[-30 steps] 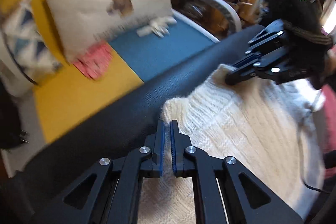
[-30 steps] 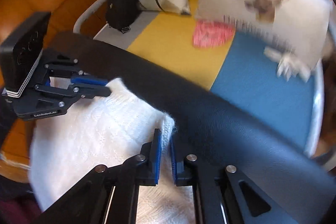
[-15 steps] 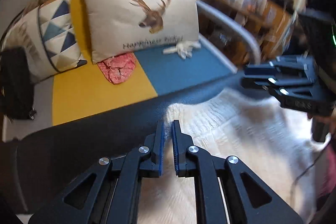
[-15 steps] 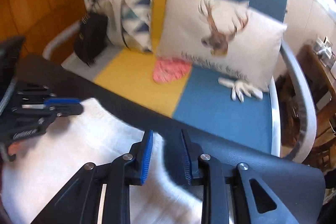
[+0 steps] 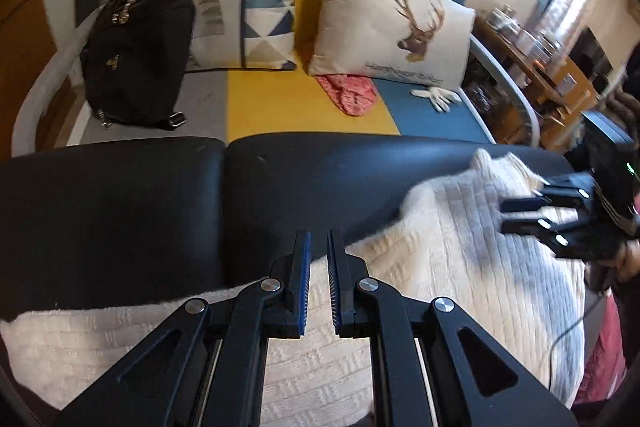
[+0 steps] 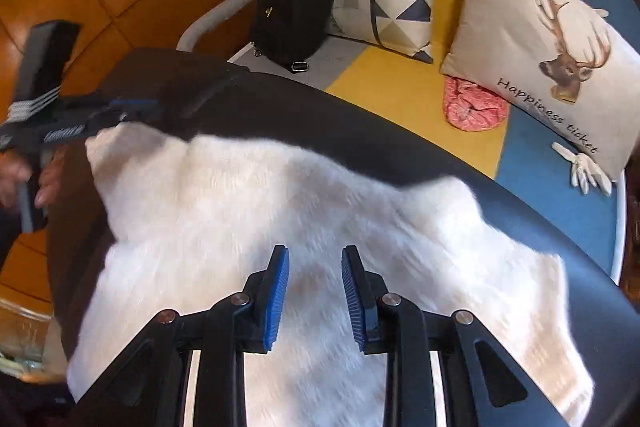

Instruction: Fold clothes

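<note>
Both grippers have let go of the one cream knitted sweater (image 6: 288, 227) and swung apart across it; it lies spread on the black leather seat (image 5: 200, 203). The left gripper (image 5: 318, 251) is nearly closed and empty, the right gripper (image 6: 314, 267) partly open, empty. Beyond: two cushions, one black handbag (image 5: 136, 59). Only the right view shows fingers (image 6: 44, 183).

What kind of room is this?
Probably a living room at home: a sofa with a deer pillow, a black bag, and a white sweater being folded.
</note>
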`<state>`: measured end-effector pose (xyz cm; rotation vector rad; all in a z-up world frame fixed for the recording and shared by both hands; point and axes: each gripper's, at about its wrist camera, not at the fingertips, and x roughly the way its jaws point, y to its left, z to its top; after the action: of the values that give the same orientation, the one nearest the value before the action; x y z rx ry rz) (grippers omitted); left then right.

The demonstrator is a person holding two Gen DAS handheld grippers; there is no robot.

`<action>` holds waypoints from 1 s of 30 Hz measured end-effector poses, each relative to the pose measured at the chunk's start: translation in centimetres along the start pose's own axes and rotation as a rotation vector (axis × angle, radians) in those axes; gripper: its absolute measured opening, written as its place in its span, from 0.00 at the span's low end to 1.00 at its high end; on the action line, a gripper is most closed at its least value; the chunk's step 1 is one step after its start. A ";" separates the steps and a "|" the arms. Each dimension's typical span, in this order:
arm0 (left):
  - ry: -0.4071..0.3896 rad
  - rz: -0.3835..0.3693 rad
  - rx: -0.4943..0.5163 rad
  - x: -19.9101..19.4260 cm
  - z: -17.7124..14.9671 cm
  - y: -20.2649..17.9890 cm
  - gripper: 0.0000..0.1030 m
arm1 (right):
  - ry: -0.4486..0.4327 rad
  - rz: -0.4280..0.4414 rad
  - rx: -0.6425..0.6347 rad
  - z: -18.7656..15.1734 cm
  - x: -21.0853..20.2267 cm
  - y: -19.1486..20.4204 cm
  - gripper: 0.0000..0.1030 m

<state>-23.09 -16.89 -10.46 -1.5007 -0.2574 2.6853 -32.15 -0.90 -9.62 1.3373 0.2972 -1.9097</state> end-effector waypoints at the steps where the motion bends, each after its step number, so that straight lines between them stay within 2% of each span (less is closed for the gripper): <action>1: -0.004 0.024 0.019 0.3 0.1 -0.2 0.09 | 0.005 -0.023 -0.002 0.4 0.4 0.0 0.26; 3: -0.001 0.054 0.006 0.9 0.0 0.1 0.09 | 0.015 -0.072 -0.003 1.2 1.2 0.1 0.26; 4: 0.002 0.067 -0.004 1.2 -0.1 0.4 0.08 | 0.031 -0.127 0.029 1.4 1.9 -0.5 0.26; 5: -0.005 0.065 -0.029 1.1 -0.2 0.9 0.08 | 0.038 -0.133 0.054 1.6 2.3 -0.7 0.26; 7: -0.032 0.041 -0.116 -0.2 -1.2 3.1 0.08 | -0.007 -0.083 0.100 1.7 1.3 -0.6 0.28; 9: -0.056 0.031 -0.190 -1.7 -2.3 5.1 0.09 | -0.041 0.060 0.072 1.7 0.0 1.4 0.28; 11: -0.059 0.053 -0.244 -3.1 -4.0 7.3 0.09 | -0.017 0.139 -0.002 1.8 0.2 4.4 0.29; 13: -0.057 0.066 -0.305 -4.3 -5.7 9.4 0.09 | 0.038 0.170 -0.054 2.1 2.0 7.1 0.28; 15: -0.050 0.115 -0.368 -5.4 -7.8 11.7 0.09 | 0.072 0.069 -0.078 2.6 4.1 8.3 0.28; 18: 0.004 0.202 -0.479 -5.8 -10.9 15.1 0.09 | 0.071 -0.003 -0.058 3.5 6.5 9.3 0.28; 19: 0.012 0.200 -0.517 -5.9 -12.0 16.0 0.09 | 0.055 -0.024 -0.057 3.8 6.9 9.7 0.32; 22: 0.006 0.168 -0.628 -7.1 -15.0 18.5 0.09 | 0.039 0.008 -0.018 3.8 6.4 9.8 0.32; 23: -0.007 0.174 -0.644 -7.8 -15.6 18.8 0.09 | 0.018 0.012 0.011 3.7 5.7 9.2 0.32; 26: -0.112 0.141 -0.673 -11.4 -17.7 20.0 0.09 | -0.007 0.068 0.037 2.1 2.9 8.6 0.32; 28: -0.178 0.126 -0.740 -14.1 -19.6 21.8 0.10 | -0.006 0.077 0.029 0.9 1.5 8.8 0.32; 30: -0.225 0.166 -0.812 -16.4 -21.3 24.3 0.18 | 0.007 0.114 0.001 -0.5 0.9 9.8 0.32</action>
<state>4.44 -40.38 -11.82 -1.3683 -1.4337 3.0505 -25.07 -7.66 -8.33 1.3330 0.2189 -1.8112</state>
